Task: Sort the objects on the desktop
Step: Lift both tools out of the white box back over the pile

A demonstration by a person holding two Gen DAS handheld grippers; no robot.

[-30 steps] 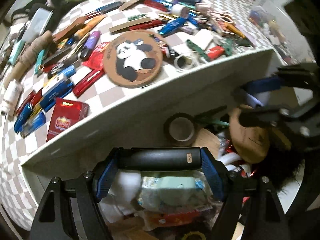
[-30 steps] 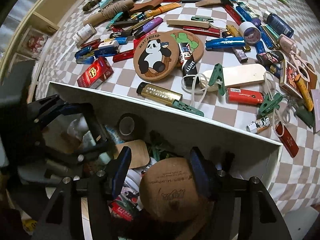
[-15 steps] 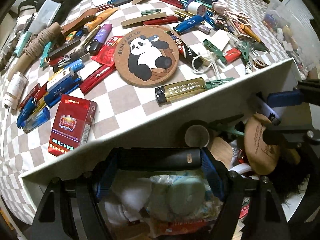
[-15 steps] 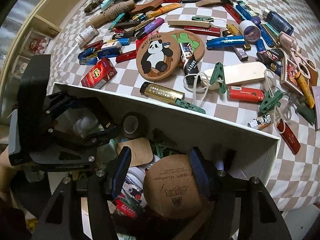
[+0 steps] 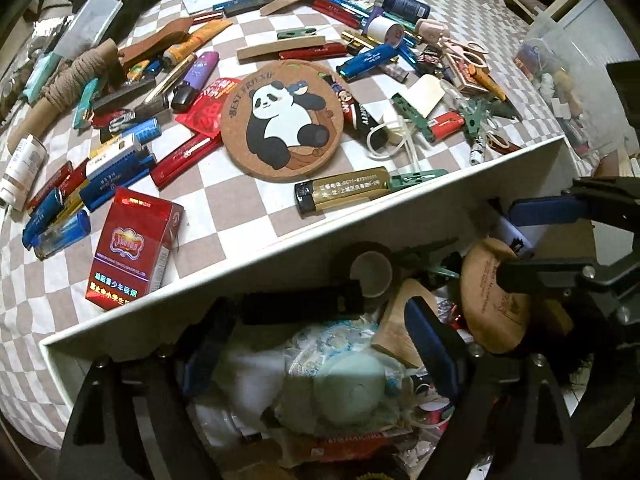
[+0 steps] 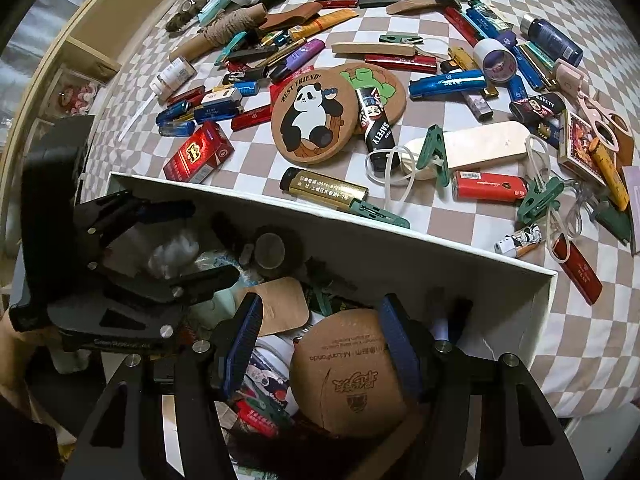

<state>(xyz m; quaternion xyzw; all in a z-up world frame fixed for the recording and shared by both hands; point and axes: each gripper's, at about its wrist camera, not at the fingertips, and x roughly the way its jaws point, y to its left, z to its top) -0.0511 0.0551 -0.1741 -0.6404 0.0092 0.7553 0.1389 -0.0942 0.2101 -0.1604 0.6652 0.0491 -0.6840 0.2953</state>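
Both grippers hover over a white box (image 5: 280, 248) full of sorted items. My left gripper (image 5: 320, 344) is open; a black bar-shaped object (image 5: 300, 304) sits loose just beyond its fingers, above a wrapped mint-green item (image 5: 344, 388). My right gripper (image 6: 320, 344) is open around a round cork coaster (image 6: 348, 376) lying face down in the box; it also shows in the left wrist view (image 5: 492, 292). On the checkered cloth lie a panda coaster (image 5: 280, 120), a gold lighter (image 5: 340, 194) and a red cigarette pack (image 5: 132, 248).
Many lighters, clips, pens and wooden pieces are scattered over the cloth (image 6: 440, 80). A tape roll (image 6: 272, 248) and a wooden piece (image 6: 280, 304) lie in the box. A clear bin (image 5: 560, 64) stands at the far right, and wooden shelves (image 6: 100, 40) at the left.
The left gripper's jaws opened and the black bar left them, now lying in the box. Both views shifted slightly, showing more of the table. The right gripper stayed open over the cork coaster.
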